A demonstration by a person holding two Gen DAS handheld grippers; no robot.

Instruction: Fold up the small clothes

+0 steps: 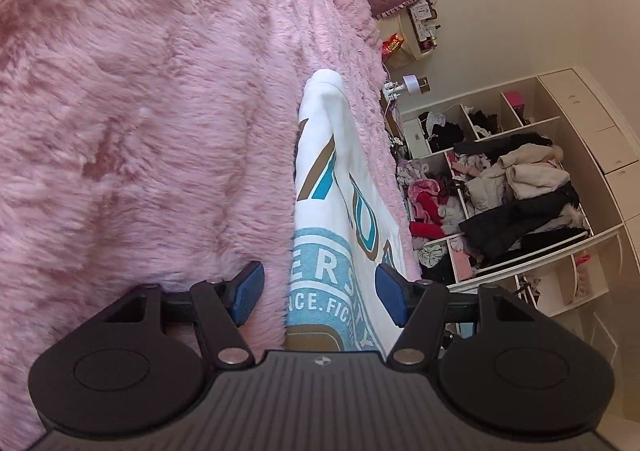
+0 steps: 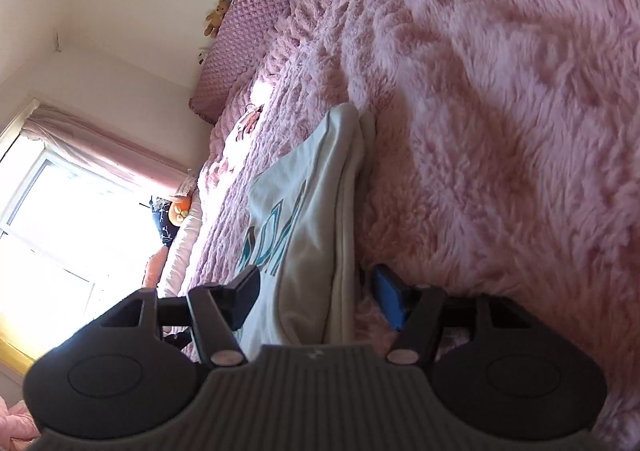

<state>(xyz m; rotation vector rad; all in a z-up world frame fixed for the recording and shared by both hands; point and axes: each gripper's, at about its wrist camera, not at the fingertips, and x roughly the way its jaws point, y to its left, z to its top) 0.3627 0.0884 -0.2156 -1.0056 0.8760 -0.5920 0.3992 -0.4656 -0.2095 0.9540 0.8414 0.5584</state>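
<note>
Both claws wide, gripping nothing: left claw (image 1: pixel 320 297), right claw (image 2: pixel 316 297). White printed shirt (image 1: pixel 340 187) lies between jaws, long axis straight ahead on pink bed cover (image 1: pixel 140 111). Neither nearer.

White garment (image 1: pixel 340 187), left wrist view: light-blue round emblem printed with partial white lettering "ERS", "Y" and "NCE.FIC"; large teal-and-brown characters above, cut off and unreadable. Right wrist view: teal print on the same garment (image 2: pixel 304 219), illegible.

Shirt (image 1: pixel 340 187) lettering cut off by gripper body, shelf clothes (image 1: pixel 516 187) indistinct
</note>
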